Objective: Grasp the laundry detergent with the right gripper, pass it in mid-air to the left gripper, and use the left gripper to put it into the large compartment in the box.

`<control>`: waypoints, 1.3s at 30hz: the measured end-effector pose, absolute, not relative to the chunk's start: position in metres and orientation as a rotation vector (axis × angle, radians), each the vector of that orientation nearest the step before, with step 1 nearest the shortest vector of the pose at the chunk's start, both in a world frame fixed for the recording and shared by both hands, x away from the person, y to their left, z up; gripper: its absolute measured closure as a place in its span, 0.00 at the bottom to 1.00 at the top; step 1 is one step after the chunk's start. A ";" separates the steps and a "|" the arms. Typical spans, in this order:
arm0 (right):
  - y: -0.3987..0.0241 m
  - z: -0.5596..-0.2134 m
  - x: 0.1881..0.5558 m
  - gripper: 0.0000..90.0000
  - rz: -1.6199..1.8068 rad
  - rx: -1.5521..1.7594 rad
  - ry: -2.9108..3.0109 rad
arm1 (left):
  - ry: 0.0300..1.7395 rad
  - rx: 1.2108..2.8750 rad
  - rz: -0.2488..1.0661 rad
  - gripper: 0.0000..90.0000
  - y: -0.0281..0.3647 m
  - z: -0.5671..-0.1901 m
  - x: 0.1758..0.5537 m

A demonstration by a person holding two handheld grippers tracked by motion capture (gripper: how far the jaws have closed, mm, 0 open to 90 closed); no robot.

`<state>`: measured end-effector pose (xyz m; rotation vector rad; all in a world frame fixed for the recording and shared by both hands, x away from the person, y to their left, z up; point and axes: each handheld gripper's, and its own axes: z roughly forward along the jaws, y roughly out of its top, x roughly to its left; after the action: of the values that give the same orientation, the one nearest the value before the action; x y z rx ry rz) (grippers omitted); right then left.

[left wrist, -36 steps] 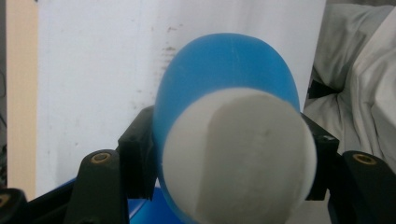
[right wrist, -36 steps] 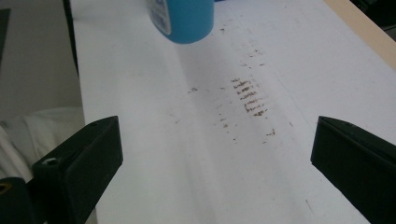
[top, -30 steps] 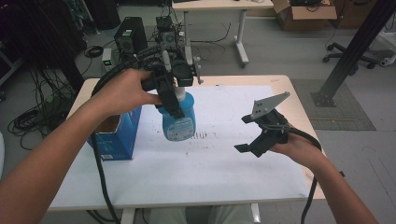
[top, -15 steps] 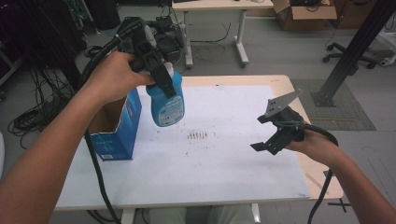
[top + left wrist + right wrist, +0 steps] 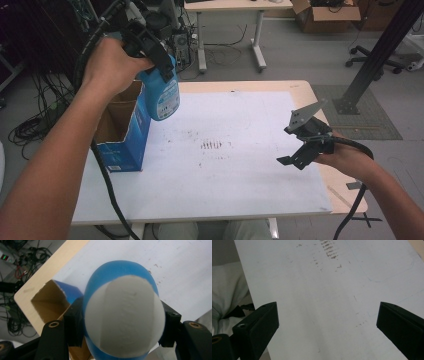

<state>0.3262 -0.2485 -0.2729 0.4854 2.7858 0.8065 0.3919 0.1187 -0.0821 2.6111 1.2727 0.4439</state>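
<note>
My left gripper (image 5: 159,59) is shut on a blue bottle (image 5: 163,96) with a white label, held up in the air beside the open top of a blue cardboard box (image 5: 122,142) at the table's left. In the left gripper view the bottle (image 5: 122,315) bulges between both black jaws of that gripper (image 5: 122,323), with the box (image 5: 50,300) below it. My right gripper (image 5: 296,157) hovers low over the right side of the white sheet (image 5: 240,175). In the right gripper view its jaws (image 5: 327,325) stand wide open with nothing between them.
Dark smudges (image 5: 212,145) mark the sheet's middle. The wooden table edge (image 5: 345,195) runs under my right wrist. Behind the table stand a desk (image 5: 230,6), a slanted black post (image 5: 380,55) and an office chair (image 5: 400,50). Cables (image 5: 35,125) lie on the floor at left.
The left gripper has lifted the blue bottle up and to the left, from over the sheet to beside the box's opening. The right gripper has drifted slightly right, still open.
</note>
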 end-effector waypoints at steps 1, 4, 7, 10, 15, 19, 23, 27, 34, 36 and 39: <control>-0.249 -0.273 0.326 0.04 0.800 0.486 2.788 | 1.310 2.586 0.453 0.42 0.121 -0.080 0.393; -0.249 -0.273 0.327 0.04 0.763 0.476 2.798 | 1.397 2.525 0.465 0.42 0.129 -0.076 0.395; -0.248 -0.272 0.326 0.04 0.747 0.459 2.803 | 1.487 2.468 0.474 0.42 0.139 -0.072 0.398; -0.248 -0.272 0.327 0.04 0.747 0.451 2.802 | 1.551 2.426 0.496 0.42 0.147 -0.068 0.399; -0.248 -0.274 0.328 0.04 0.741 0.452 2.804 | 1.640 2.360 0.515 0.42 0.158 -0.064 0.399; -0.247 -0.275 0.328 0.04 0.739 0.450 2.804 | 1.679 2.323 0.524 0.42 0.165 -0.061 0.396; -0.246 -0.274 0.327 0.05 0.733 0.445 2.805 | 1.710 2.283 0.533 0.42 0.172 -0.056 0.393; -0.246 -0.272 0.326 0.05 0.751 0.433 2.791 | 1.745 2.246 0.541 0.42 0.178 -0.053 0.391; -0.244 -0.271 0.325 0.05 0.752 0.424 2.789 | 1.807 2.196 0.553 0.42 0.192 -0.054 0.390; -0.244 -0.271 0.324 0.05 0.749 0.421 2.791 | 1.823 2.181 0.553 0.42 0.196 -0.056 0.389; -0.244 -0.272 0.324 0.05 0.746 0.424 2.792 | 1.850 2.159 0.548 0.42 0.204 -0.060 0.389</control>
<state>0.3239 -0.2445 -0.2723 0.4237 2.7925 0.7465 0.3890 0.2042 -0.0601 2.1586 1.8495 0.5482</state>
